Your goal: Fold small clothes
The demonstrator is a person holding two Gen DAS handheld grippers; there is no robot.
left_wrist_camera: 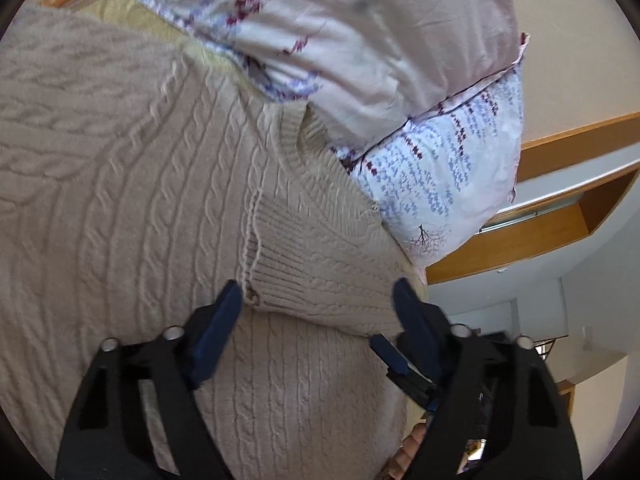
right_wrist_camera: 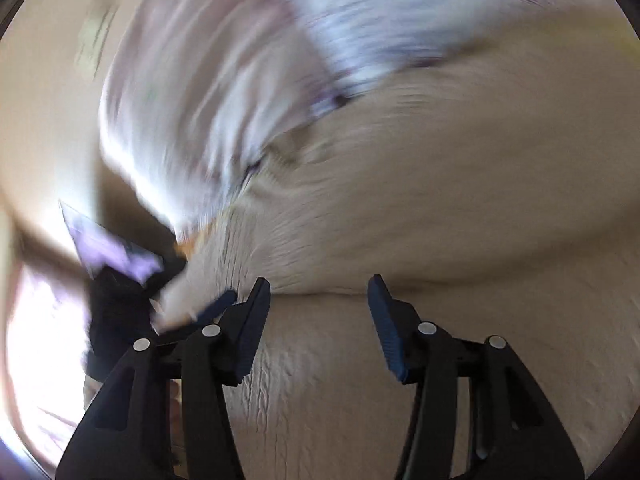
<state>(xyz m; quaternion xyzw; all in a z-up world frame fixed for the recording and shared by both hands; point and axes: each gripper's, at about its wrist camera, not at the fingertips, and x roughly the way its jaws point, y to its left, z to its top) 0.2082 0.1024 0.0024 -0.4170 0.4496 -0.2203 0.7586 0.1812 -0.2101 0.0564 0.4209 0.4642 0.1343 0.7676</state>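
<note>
Left tongs (left_wrist_camera: 318,304) stand released, jaws spread wide, straddling the ribbed cuff of a folded-over sleeve (left_wrist_camera: 320,268) on the beige cable-knit sweater (left_wrist_camera: 120,184). One blue pad (left_wrist_camera: 218,332) sits at the cuff's seam edge, at about 8 o'clock from the cuff; the other is off its far edge, at about 4 o'clock. Whether either pad touches the knit cannot be told.

The sweater lies spread flat and fills most of the left wrist view. Its cable ribs run from 6 o'clock up toward 12 o'clock, curving toward 10 o'clock, and that line marks its long axis. The ribbed neckline (left_wrist_camera: 296,136) points toward 1 o'clock, where it meets a patterned pillow (left_wrist_camera: 400,40) in pink and pale blue. The sleeve lies across the body, its cuff toward 7 o'clock. A yellow sheet (left_wrist_camera: 132,20) shows at the sweater's upper edge.

Right tongs (right_wrist_camera: 319,292) are likewise released, jaws apart, poised over the same sweater (right_wrist_camera: 460,200) above a fold line that crosses from 9 to 3 o'clock. This view is heavily blurred; contact cannot be judged. The other tongs appear as a dark shape at 9 o'clock.

No brand, label or legible writing is visible. Fingertips of the person's hand (left_wrist_camera: 410,446) show at 5 o'clock beneath the left tongs.
</note>
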